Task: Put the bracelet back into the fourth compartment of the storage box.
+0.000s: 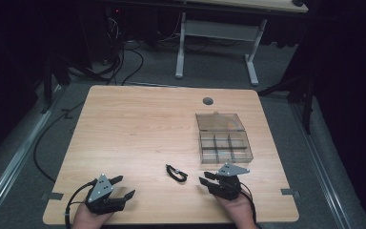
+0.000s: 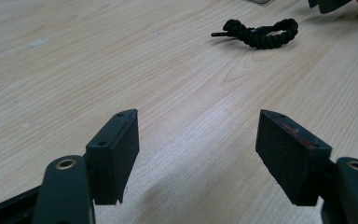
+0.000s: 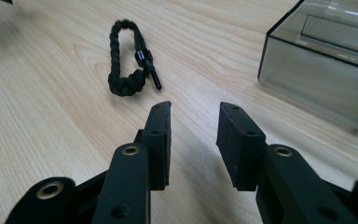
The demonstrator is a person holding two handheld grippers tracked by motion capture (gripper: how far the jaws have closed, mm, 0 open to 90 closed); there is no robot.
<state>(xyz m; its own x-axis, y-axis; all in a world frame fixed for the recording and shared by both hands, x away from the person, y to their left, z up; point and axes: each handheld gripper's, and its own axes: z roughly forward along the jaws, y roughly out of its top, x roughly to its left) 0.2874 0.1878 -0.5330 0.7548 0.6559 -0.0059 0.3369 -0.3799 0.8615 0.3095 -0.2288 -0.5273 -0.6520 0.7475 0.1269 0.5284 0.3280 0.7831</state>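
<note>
Between the two claws, a black braided bracelet (image 1: 176,172) lies loose on the counter (image 1: 138,124). Left claw (image 1: 122,187) gapes wide; right claw (image 1: 208,178) stands partly apart, empty. Pinching the thick braid looks surest.

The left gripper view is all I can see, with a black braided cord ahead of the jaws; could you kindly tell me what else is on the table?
Observer: A clear compartment box sits right of centre on the table, with its lid folded back flat.
Operator: Thank you. Is anything in the compartments?
Observer: From the high view they look empty, though the tinted plastic makes that hard to confirm.
Operator: And where is the right gripper?
Observer: The right gripper is near the table's front edge, just in front of the box, jaws apart and holding nothing; the cord lies between it and the left gripper.
</note>
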